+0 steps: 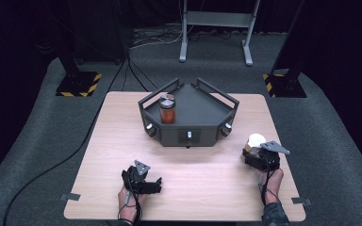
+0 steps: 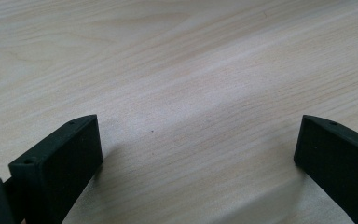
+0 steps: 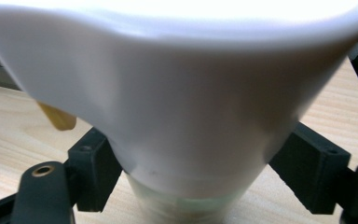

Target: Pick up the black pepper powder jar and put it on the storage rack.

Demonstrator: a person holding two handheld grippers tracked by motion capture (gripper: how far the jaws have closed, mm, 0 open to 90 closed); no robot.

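- Surface [image 1: 122,141]: pale wood-grain top with rounded corners, fills the middle of the high view; fine straight grain, matt.
- Cup [image 3: 177,102]: white, smooth, tapering from a wide rim to a narrow base; lower right of the high view [image 1: 256,140], near the surface's right edge. In the right gripper view its wall looks dented at upper left.
- Right gripper [image 1: 259,153]: black, blocky; one of its fingers [image 3: 93,172] sits on each side of the cup's narrow lower part, pressed against its wall, holding it.
- Left gripper [image 1: 156,184]: black, lower left of centre in the high view; its flat rectangular fingers [image 2: 70,163] stand wide apart over bare wood, nothing between them.
- Tray [image 1: 202,117]: dark grey, angular, with raised rails and round knobs, upper centre.
- Jar [image 1: 167,109]: amber, cylindrical, upright in the tray's left part, well apart from the cup.
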